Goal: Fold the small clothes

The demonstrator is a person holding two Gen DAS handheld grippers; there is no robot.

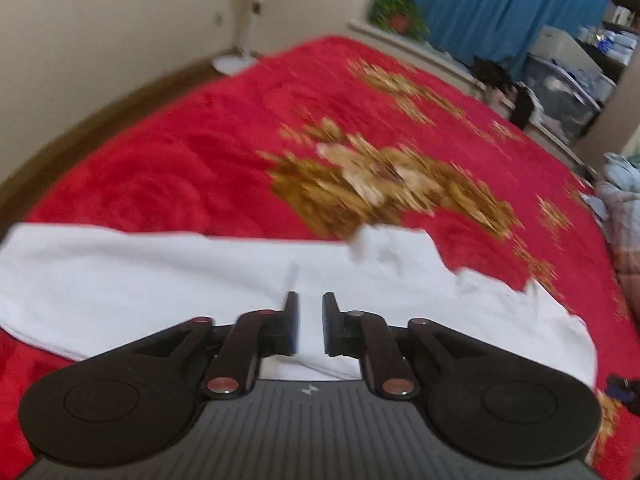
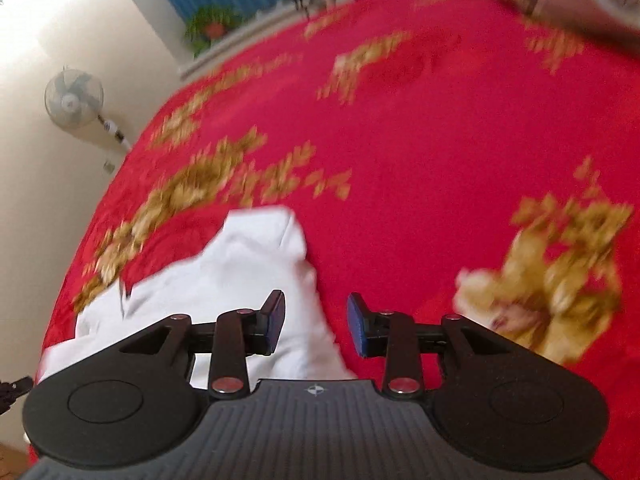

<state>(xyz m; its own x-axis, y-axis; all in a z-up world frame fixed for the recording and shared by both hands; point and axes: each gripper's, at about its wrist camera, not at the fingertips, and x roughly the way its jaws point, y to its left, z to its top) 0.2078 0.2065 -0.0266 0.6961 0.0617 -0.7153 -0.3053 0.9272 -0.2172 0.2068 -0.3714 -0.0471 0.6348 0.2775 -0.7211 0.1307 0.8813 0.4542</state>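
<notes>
A white garment (image 1: pixel 160 280) lies rumpled on the near part of a red blanket with gold flowers (image 1: pixel 180 160). My left gripper (image 1: pixel 311 320) hangs just over the cloth's middle. A narrow gap shows between its blue pads, and I see nothing pinched there. In the right wrist view the same white garment (image 2: pixel 224 280) runs from lower left to a folded corner. My right gripper (image 2: pixel 316 320) stands open over the garment's right edge, with its left finger (image 2: pixel 274 316) above the cloth and its right finger (image 2: pixel 360 328) above the red blanket (image 2: pixel 420 160). Both views are motion-blurred.
A standing fan (image 2: pixel 74 100) is by the cream wall beyond the bed. A potted plant (image 1: pixel 398 16) sits on a ledge before a blue curtain (image 1: pixel 500 0). Storage boxes (image 1: pixel 560 96) and bundled bedding (image 1: pixel 620 200) crowd the bed's right side.
</notes>
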